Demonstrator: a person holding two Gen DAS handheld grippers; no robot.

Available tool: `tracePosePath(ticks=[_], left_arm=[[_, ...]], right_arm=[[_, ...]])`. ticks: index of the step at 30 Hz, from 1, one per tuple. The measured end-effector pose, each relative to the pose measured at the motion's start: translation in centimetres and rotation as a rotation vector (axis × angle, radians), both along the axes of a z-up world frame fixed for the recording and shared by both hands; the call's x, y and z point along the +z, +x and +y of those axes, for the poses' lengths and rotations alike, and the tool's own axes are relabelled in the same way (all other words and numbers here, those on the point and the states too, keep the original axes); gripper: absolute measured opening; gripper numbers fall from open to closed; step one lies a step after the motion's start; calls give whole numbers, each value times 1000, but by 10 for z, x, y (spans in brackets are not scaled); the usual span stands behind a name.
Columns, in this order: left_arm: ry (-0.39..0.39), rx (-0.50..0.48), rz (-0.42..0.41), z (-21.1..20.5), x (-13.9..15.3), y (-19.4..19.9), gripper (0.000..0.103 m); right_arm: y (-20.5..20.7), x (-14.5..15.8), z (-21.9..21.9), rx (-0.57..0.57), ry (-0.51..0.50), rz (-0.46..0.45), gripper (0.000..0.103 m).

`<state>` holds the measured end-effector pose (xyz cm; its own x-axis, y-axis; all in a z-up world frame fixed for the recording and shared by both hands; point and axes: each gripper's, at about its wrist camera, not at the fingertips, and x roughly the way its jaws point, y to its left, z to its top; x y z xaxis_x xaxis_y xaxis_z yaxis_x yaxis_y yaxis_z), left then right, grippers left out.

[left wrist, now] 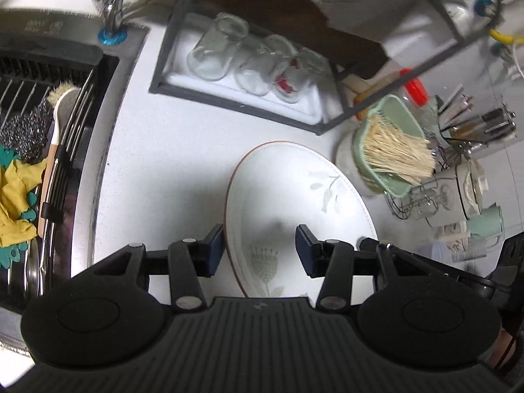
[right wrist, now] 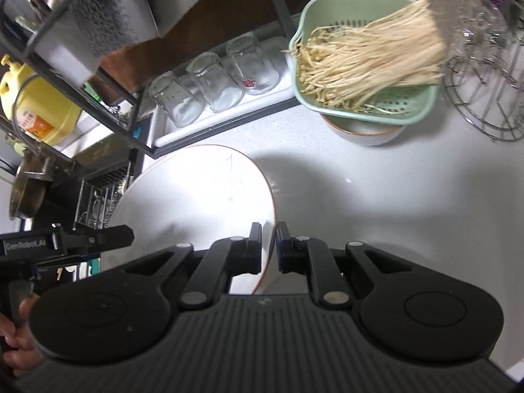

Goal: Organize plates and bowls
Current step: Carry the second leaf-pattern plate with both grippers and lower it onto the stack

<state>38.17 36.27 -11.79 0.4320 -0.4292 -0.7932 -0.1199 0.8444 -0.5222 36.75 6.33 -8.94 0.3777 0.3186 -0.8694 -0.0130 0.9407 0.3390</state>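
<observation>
A large white plate with a brown rim and a pale leaf print (left wrist: 294,193) is tilted above the white counter; it also shows in the right wrist view (right wrist: 196,196). My right gripper (right wrist: 268,245) is shut on the plate's right rim and holds it. My left gripper (left wrist: 260,249) is open, its jaws straddling the plate's left edge, the left pad (left wrist: 216,249) outside the rim and the right pad (left wrist: 304,249) over the plate's face. A white bowl with a brown rim (right wrist: 363,132) sits under a green colander.
The green colander of enoki mushrooms (right wrist: 370,62) stands on the bowl. A black rack with upturned glasses (left wrist: 249,65) is behind. A sink with a drying rack, scourer and yellow glove (left wrist: 29,150) lies left. A wire glass holder (right wrist: 484,75) and mugs (left wrist: 481,222) stand right.
</observation>
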Motion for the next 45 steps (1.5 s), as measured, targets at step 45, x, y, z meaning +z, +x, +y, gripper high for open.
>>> tracePosePath(ticks=[45], left_arm=[[282, -184, 64, -151, -45, -64, 52]], right_arm=[[-116, -30, -101, -53, -44, 15, 12]])
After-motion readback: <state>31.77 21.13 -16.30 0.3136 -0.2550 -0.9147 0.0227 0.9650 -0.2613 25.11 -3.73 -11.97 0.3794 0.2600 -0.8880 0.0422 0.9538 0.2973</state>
